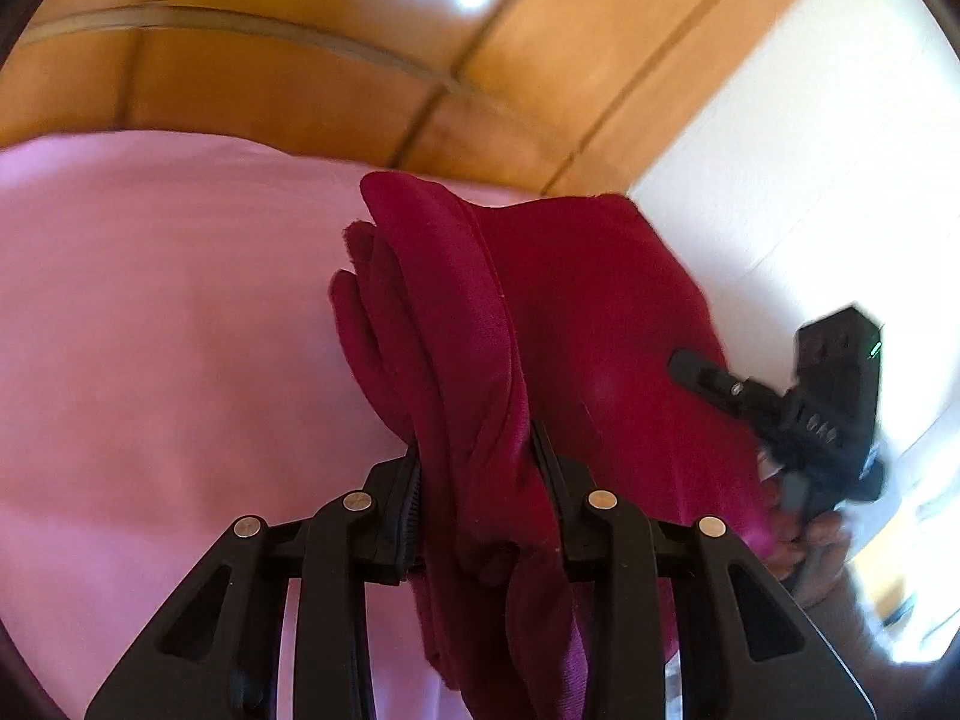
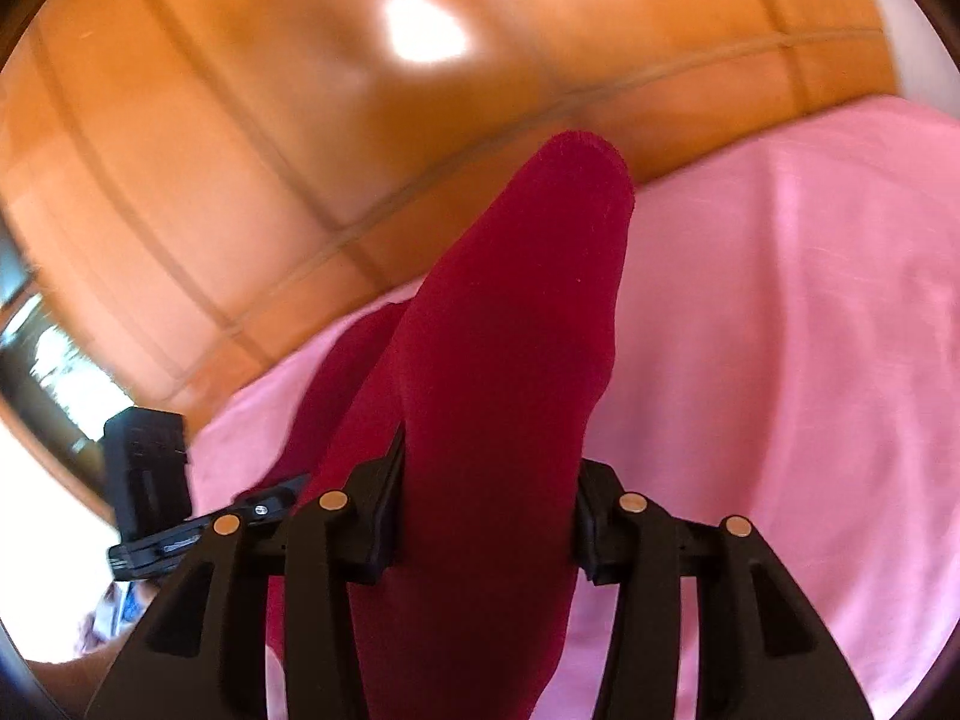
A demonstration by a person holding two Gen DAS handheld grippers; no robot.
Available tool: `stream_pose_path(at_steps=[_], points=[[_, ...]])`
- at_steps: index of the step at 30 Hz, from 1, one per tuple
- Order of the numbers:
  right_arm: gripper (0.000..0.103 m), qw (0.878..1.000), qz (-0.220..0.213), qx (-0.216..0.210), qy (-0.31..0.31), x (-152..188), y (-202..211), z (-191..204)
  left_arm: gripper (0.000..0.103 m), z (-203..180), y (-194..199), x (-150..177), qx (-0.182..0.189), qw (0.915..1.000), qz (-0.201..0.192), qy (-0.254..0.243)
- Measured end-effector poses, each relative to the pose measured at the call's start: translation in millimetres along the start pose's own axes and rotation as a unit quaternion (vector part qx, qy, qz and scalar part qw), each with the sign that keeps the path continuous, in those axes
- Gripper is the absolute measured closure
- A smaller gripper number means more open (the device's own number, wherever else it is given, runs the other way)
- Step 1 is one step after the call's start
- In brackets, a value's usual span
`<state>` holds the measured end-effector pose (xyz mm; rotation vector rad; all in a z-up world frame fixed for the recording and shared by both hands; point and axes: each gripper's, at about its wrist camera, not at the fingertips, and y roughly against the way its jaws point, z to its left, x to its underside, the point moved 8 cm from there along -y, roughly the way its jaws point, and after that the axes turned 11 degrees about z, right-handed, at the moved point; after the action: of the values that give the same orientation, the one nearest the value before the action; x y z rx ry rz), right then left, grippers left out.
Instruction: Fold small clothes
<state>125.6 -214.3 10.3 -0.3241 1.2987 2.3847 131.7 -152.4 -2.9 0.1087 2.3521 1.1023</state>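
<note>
Both my left gripper (image 1: 474, 498) and right gripper (image 2: 489, 516) clamp the red garment (image 1: 570, 312) above a pink sheet (image 1: 150, 300), glossy wood panels (image 2: 240, 120) behind.

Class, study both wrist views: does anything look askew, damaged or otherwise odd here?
Nothing looks damaged. The dark red knit garment hangs bunched in uneven folds between the left tongs and right tongs, above the pink sheet.

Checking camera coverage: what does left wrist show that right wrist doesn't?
Left wrist only: the white wall, the right gripper from outside against the dark red garment, and bunched folds of that garment hanging in layers.

Right wrist only: a window at the far left, the left gripper seen partly from outside, and the garment as one smooth rounded strip.

Both: the garment clamped between that camera's own jaws, the pink sheet beneath, wooden panelling behind.
</note>
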Motion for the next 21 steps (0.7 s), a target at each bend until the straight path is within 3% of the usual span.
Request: stream_pose_path(at_steps=[3, 7, 11, 14, 16, 18, 21], points=[[0.051, 0.997, 0.044, 0.051, -0.039, 16, -32, -49, 0.071, 7, -60, 2, -0.068, 0.9957, 0.059, -0.023], [0.034, 0.996, 0.024, 0.033, -0.076, 31, -38, -66, 0.056, 3, -60, 0, -0.101, 0.9926, 0.05, -0.045], [0.032, 0.995, 0.002, 0.079, -0.054, 34, -19, -53, 0.046, 8, -35, -2, -0.141, 0.9884, 0.022, -0.052], [0.04, 0.991, -0.028, 0.127, -0.014, 36, 15, -37, 0.046, 7, -11, 4, -0.153, 0.9871, -0.01, -0.046], [0.055, 0.989, -0.046, 0.143, 0.014, 39, 32, -18, 0.046, 6, -2, 8, -0.163, 0.9851, -0.027, -0.048], [0.062, 0.986, -0.056, 0.149, 0.041, 43, 40, 0, 0.046, 2, 3, 10, -0.169, 0.9834, -0.043, -0.052], [0.064, 0.981, -0.044, 0.174, 0.079, 57, 29, 24, 0.046, -5, 4, 14, -0.173, 0.9816, -0.057, -0.058]])
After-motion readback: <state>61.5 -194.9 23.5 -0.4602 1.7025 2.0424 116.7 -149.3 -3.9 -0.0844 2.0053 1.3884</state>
